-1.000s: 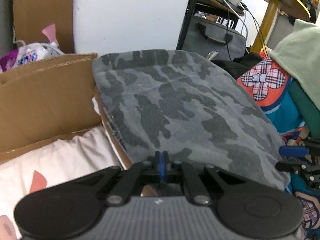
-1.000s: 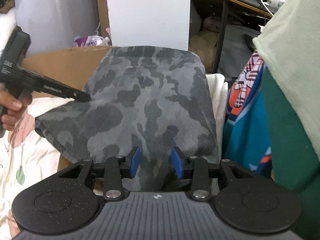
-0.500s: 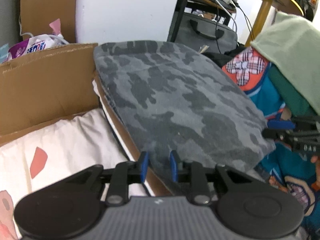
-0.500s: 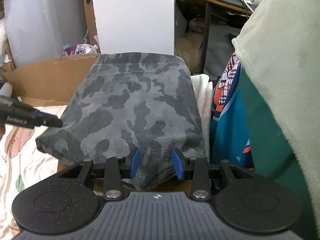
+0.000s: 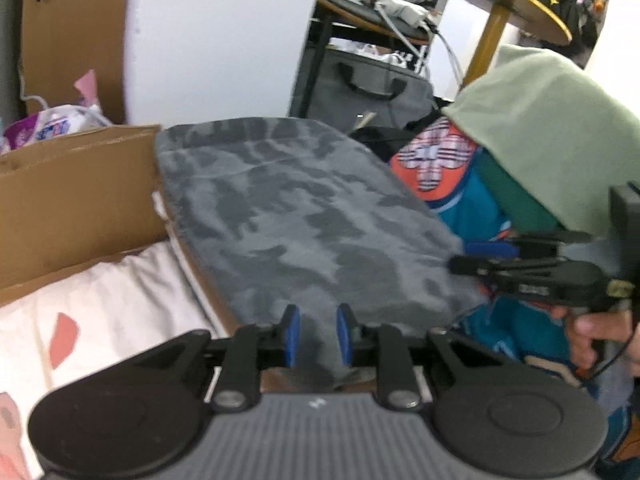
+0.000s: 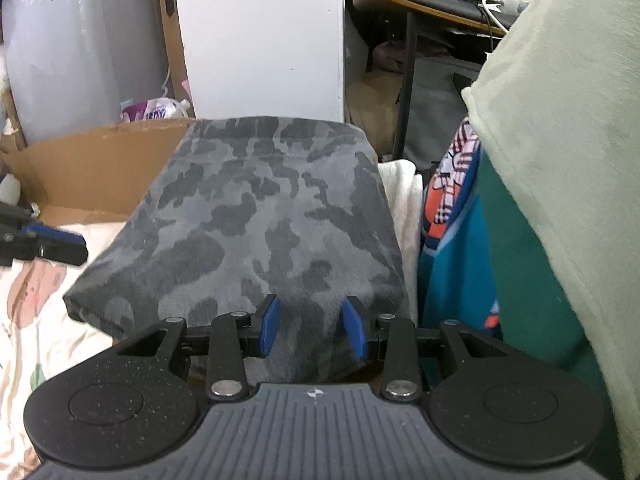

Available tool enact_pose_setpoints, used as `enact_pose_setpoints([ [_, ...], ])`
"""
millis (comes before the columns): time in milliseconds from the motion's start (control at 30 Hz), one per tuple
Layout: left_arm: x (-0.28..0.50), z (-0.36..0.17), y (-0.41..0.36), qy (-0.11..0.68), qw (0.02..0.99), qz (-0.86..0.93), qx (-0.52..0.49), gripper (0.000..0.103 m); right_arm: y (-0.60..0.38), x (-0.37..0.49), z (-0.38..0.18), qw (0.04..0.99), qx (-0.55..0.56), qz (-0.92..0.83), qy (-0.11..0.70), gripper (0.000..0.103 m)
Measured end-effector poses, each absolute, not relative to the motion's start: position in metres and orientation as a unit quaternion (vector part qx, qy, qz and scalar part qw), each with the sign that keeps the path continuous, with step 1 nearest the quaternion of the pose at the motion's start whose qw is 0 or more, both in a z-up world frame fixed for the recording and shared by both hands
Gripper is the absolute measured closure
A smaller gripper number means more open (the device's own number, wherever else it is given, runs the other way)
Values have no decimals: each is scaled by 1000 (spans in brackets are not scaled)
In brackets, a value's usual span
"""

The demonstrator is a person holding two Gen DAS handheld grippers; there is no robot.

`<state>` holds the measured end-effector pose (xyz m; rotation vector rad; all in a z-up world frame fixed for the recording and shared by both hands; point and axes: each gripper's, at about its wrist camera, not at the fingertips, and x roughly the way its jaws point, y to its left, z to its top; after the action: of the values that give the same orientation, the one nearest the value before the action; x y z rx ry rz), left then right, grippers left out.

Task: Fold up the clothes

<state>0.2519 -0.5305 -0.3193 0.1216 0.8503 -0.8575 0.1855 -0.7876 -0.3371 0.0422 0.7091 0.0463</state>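
Observation:
A folded grey camouflage garment [image 5: 288,220] lies flat on a stack, seen also in the right wrist view [image 6: 256,224]. My left gripper [image 5: 316,334] is open, its blue pads just at the garment's near edge, holding nothing. My right gripper [image 6: 312,324] is open with its pads over the garment's near right corner. The right gripper also shows at the garment's right edge in the left wrist view [image 5: 492,256], and the left gripper shows at the left in the right wrist view [image 6: 52,240], apart from the cloth.
A cardboard box [image 5: 72,192] stands left of the garment. A floral sheet [image 5: 100,304] covers the surface below. A pile of clothes, pale green [image 6: 568,128], dark green and teal-orange [image 6: 452,208], rises at the right. A white pillar [image 6: 260,36] stands behind.
My left gripper has opened and let go of the garment's edge, then pulled back. My right gripper has opened wider. The garment now lies flat.

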Motion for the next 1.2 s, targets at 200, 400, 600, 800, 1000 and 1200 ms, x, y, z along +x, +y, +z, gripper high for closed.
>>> enact_pose_setpoints([
  [200, 247, -345, -540, 408, 822, -392, 63, 83, -783, 206, -345, 940, 24, 31, 338, 52],
  [400, 249, -355, -540, 412, 820, -389, 86, 89, -780, 212, -362, 937, -5, 41, 346, 48],
  [600, 250, -358, -538, 421, 821, -374, 97, 90, -779, 203, -359, 936, -15, 36, 349, 46],
  [800, 243, -352, -528, 439, 831, -329, 93, 82, -779, 196, -351, 934, -3, 21, 356, 39],
  [1000, 234, -331, -520, 448, 836, -308, 78, 69, -784, 192, -337, 928, 40, 3, 370, 32],
  [1200, 228, -314, -522, 464, 831, -300, 64, 39, -781, 193, -328, 913, 69, -4, 402, 19],
])
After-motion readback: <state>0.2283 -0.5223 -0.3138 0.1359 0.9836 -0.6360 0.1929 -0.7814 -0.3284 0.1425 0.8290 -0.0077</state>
